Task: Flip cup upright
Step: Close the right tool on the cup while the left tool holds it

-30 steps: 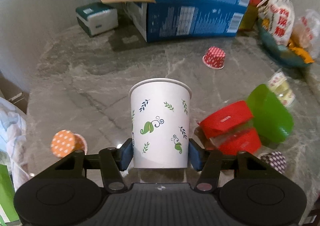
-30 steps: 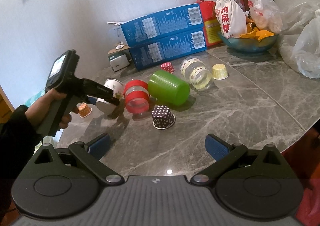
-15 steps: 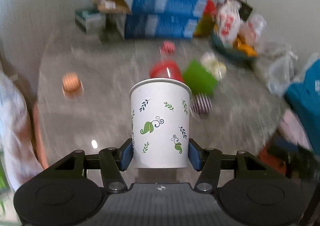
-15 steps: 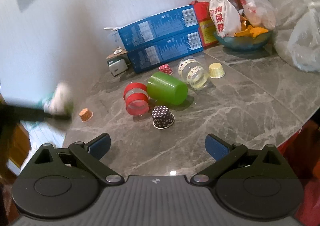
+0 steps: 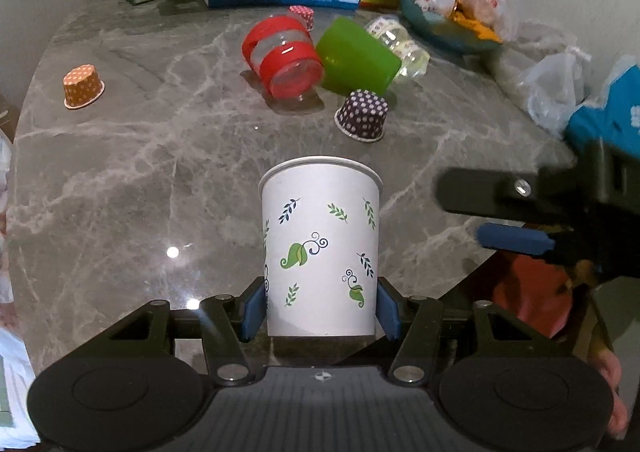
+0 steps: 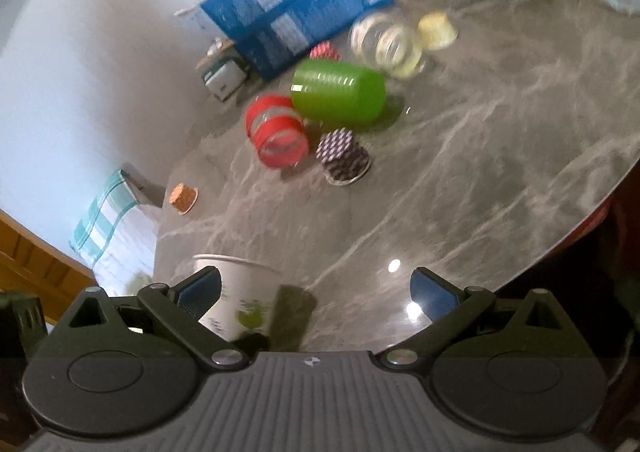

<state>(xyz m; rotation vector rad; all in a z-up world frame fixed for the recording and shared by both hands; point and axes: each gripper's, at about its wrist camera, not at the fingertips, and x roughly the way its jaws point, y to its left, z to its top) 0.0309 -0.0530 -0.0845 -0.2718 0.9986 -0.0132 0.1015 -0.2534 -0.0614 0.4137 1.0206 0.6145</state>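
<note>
Near the front edge of the table, low in the left wrist view, sits the cup, rim up, pinched at its base between the pads of the left gripper. Held low probably so the wide mouth stays free and the base can meet the marble flat. Looks upright already, with only setting down and letting go left to do; cannot tell whether the base touches the table yet.

Further back, left to right: orange liner upside down, red-banded jar on its side, green cup lying touching it, dotted liner just in front.

At the right, the right gripper with fingers spread wide, holding nothing, just beside the cup, perhaps ready to steady it.

Compared with a second ago: cup carried from beside the red jar back toward the near edge, well apart from the clutter now; right gripper swung in close and tilted, blurring its view.
</note>
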